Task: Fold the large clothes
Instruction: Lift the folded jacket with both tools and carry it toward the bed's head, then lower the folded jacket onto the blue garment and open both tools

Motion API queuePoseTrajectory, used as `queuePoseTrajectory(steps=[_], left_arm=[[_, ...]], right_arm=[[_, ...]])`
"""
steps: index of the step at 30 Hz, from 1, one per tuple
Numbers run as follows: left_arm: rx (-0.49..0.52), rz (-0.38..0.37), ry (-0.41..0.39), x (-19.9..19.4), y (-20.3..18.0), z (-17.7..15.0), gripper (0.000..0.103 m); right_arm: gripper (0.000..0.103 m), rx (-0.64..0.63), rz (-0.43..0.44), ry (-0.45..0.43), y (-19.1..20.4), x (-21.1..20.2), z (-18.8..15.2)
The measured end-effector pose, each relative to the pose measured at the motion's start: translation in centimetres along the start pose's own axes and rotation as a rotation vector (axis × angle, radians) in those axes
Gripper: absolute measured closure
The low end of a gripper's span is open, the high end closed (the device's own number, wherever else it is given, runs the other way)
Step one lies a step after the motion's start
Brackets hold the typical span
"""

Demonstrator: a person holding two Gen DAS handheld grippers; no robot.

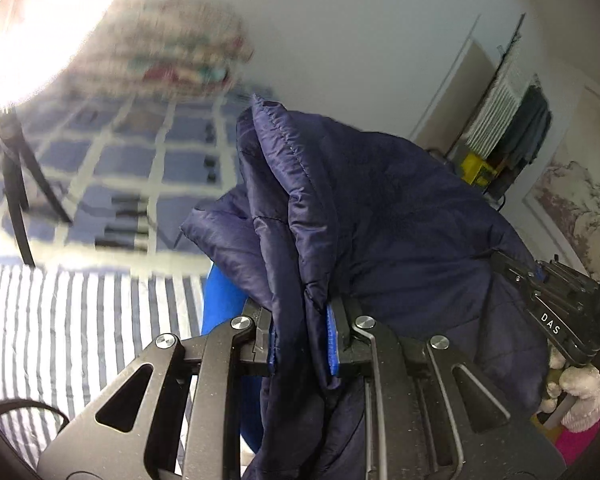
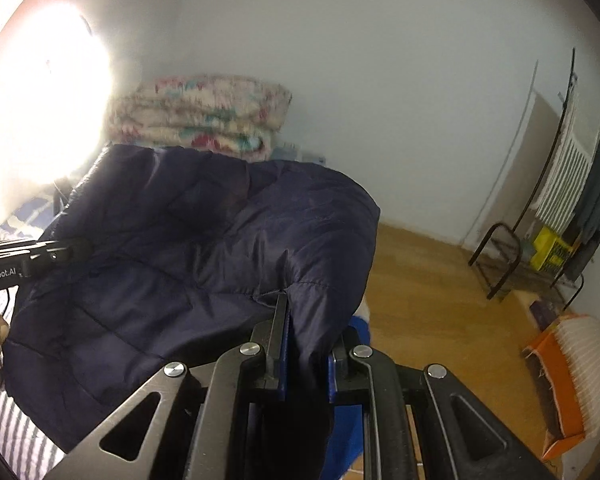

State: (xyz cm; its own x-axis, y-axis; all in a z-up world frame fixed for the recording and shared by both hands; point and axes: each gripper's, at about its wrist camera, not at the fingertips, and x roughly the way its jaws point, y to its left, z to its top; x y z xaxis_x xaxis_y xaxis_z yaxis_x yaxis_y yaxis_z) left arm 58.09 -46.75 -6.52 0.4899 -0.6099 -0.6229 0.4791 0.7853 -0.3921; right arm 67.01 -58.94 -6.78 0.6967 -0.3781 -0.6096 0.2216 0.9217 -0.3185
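A navy quilted jacket [image 1: 372, 216] hangs lifted in the air between both grippers. My left gripper [image 1: 302, 328] is shut on a bunched fold of the jacket, with fabric draped over its jaws. In the right wrist view the jacket [image 2: 172, 248] spreads wide to the left. My right gripper [image 2: 308, 344] is shut on an edge of it, cloth falling over the right finger. The right gripper also shows in the left wrist view [image 1: 556, 304] at the far right, and the left gripper shows in the right wrist view [image 2: 60, 250] at the left.
A striped sheet [image 1: 80, 340] covers the bed below, with a blue checked blanket [image 1: 120, 168] beyond. A folded patterned blanket [image 2: 204, 116] lies by the wall. A bright lamp [image 2: 48, 108] glares at left. Wooden floor [image 2: 440, 300], a clothes rack [image 2: 572, 184] and an orange box [image 2: 564, 380] are at right.
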Motion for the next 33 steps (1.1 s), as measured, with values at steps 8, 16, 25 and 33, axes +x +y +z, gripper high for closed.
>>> queuePoseTrajectory(steps=[8,16,25,33], left_arm=[[-0.008,0.045,0.015,0.5,1.0,-1.7,0.064],[0.002,0.096,-0.013,-2.8,1.3,-2.6,0.064],[0.042,0.121,-0.1,-12.1,2.7,-4.4,0.066],[0.144,0.171,-0.209,-26.2,1.2,-6.2,0.066]], right_arm=[[0.072,0.09,-0.015,0.134,-0.2,4.8,-2.0],[0.069,0.132,-0.083,0.133,0.6,2.6,-2.2],[0.069,0.172,-0.127,0.081,2.6,-4.2,-2.7],[0.069,0.211,-0.088,-0.01,5.8,-14.6,-2.1]])
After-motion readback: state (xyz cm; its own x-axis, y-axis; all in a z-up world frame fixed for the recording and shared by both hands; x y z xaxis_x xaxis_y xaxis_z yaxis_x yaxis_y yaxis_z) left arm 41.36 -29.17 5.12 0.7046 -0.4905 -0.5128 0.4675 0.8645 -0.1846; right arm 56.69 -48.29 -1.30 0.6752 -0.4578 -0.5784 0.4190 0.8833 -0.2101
